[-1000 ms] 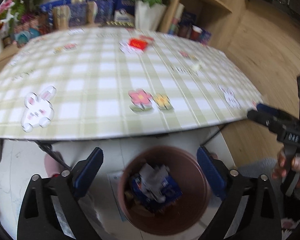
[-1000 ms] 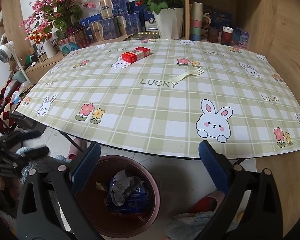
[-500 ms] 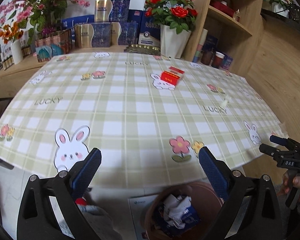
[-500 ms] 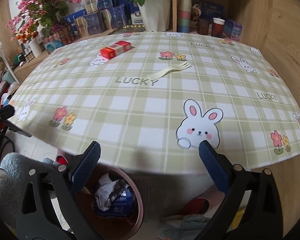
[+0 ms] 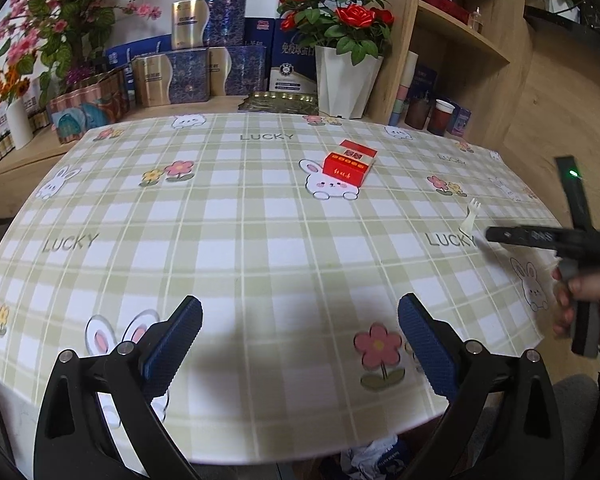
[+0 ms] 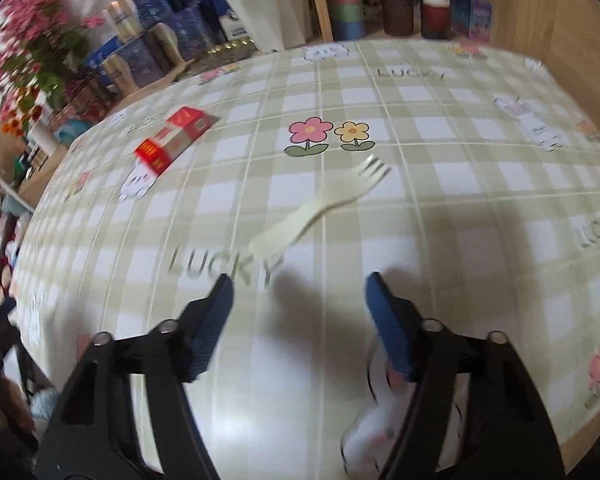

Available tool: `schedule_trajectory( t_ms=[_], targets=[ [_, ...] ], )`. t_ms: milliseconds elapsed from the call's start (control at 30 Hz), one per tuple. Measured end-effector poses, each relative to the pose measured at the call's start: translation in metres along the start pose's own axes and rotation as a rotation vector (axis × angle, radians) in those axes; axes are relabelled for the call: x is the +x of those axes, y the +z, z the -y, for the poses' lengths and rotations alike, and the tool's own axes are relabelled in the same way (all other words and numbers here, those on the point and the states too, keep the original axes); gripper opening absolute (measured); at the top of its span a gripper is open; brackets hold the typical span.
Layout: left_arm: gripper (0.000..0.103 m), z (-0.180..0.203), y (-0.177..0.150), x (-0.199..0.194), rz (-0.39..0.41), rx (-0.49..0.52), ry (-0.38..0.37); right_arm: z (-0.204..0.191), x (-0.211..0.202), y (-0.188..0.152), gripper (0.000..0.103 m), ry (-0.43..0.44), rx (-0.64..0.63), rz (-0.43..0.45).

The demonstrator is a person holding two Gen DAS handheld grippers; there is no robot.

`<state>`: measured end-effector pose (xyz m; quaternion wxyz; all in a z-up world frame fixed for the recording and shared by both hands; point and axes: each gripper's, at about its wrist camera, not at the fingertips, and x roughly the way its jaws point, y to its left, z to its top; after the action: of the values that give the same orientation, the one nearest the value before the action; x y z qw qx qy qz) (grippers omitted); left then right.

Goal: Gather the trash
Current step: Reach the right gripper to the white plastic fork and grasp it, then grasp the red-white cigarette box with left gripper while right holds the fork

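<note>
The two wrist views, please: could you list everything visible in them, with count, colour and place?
Table: one, green-and-white check cloth with rabbits and flowers, fills both views.
Red box: one, red and white, lying flat, far middle of the table.
Plastic fork: one, cream, lying flat ahead of the right gripper, not touched.
Trash: crumpled white and blue, showing below the near table edge.
Rose pot: one, white with red roses, behind the table.
Gift boxes: several, blue and gold, stacked on the back ledge.
Cups: a few, on the wooden shelf.
Left gripper: black, blue pads, open, empty.
Right gripper: same colours, open, empty.
</note>
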<state>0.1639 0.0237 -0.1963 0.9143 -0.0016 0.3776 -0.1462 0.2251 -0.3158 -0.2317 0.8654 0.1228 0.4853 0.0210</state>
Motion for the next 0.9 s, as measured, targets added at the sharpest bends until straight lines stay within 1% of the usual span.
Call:
schedule_trajectory(
  t_ms=[67,100,133,167,267,367,433,500,567,733,800,900],
  targets=[
    [0.096,0.003,0.007,0.007,0.003,0.012,-0.005,0.004,0.014,0.012,0.059,0.002,0.04,-0.019],
    [0.096,0.004,0.012,0.01,0.005,0.018,-0.01,0.003,0.015,0.016,0.056,-0.004,0.045,-0.005],
    [0.096,0.005,0.016,0.013,0.009,0.024,-0.014,0.002,0.021,0.024,0.055,-0.014,0.047,-0.009],
    [0.096,0.006,0.02,0.016,0.011,0.031,-0.018,0.001,0.024,0.028,0.049,-0.016,0.048,-0.005],
    [0.096,0.011,0.031,0.025,0.015,0.059,-0.022,-0.003,0.034,0.041,0.043,-0.032,0.045,0.003],
    [0.096,0.019,0.042,0.035,0.019,0.092,-0.027,-0.012,0.043,0.051,0.035,-0.087,-0.019,0.013],
    [0.096,0.026,0.05,0.043,0.016,0.112,-0.034,-0.017,0.048,0.055,0.027,-0.129,-0.067,0.022],
    [0.096,0.034,0.061,0.055,0.012,0.136,-0.041,-0.019,0.051,0.058,0.017,-0.143,-0.101,0.03],
    [0.096,0.041,0.072,0.066,0.01,0.154,-0.044,-0.018,0.051,0.058,0.016,-0.141,-0.115,0.036],
    [0.096,0.056,0.115,0.113,-0.035,0.187,-0.093,-0.016,0.04,0.053,0.016,-0.115,-0.123,0.092],
    [0.096,0.059,0.128,0.134,-0.053,0.205,-0.084,-0.01,0.034,0.052,0.016,-0.087,-0.095,0.109],
    [0.096,0.067,0.146,0.171,-0.097,0.253,-0.05,-0.001,0.025,0.05,0.016,-0.055,-0.063,0.13]
  ],
)
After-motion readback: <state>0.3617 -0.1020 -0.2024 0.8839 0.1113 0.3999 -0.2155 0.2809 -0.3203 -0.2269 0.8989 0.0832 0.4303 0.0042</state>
